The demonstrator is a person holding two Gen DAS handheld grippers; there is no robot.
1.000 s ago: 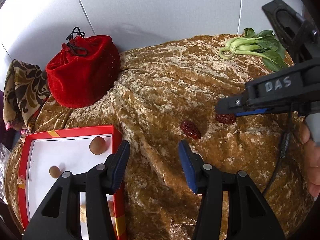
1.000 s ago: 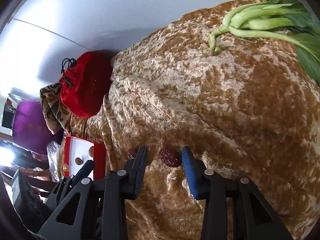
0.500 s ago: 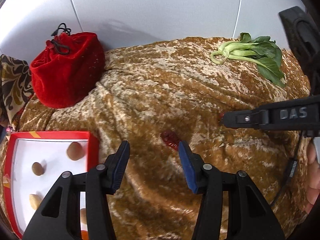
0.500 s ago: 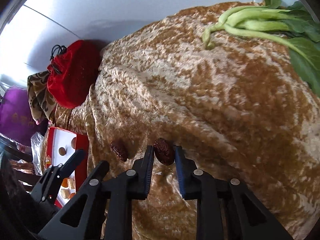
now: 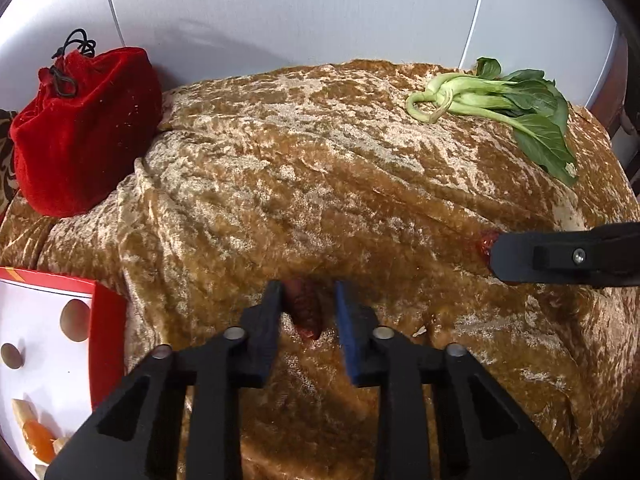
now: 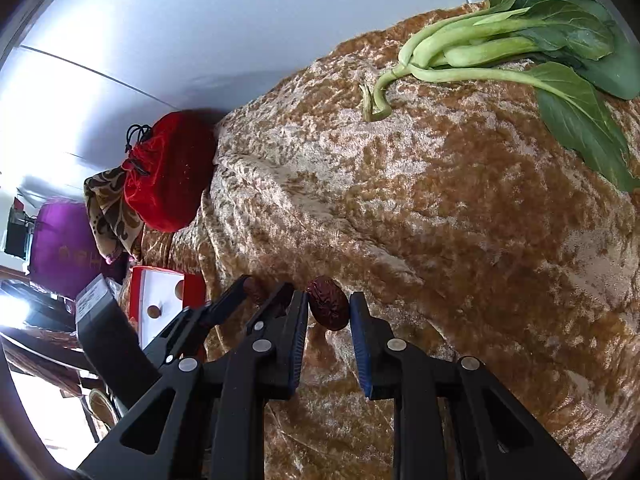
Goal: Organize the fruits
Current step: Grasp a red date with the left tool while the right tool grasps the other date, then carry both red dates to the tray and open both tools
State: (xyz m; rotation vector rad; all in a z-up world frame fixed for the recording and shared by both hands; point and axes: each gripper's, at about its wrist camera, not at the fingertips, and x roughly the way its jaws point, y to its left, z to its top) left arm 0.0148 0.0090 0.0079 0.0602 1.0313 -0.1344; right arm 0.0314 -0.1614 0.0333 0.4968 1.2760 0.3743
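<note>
A: I am pinching one red date (image 6: 328,307) in my right gripper (image 6: 329,312), and my left gripper (image 5: 307,312) is pressing on the other date (image 5: 306,312), low on the gold cloth (image 5: 320,184)

B: What is worrying you?

A: The dates are small and wrinkly, so one may be slipping out before reaching the red tray (image 5: 108,320) at the near left. The left date is mostly hiding between the fingers
</note>
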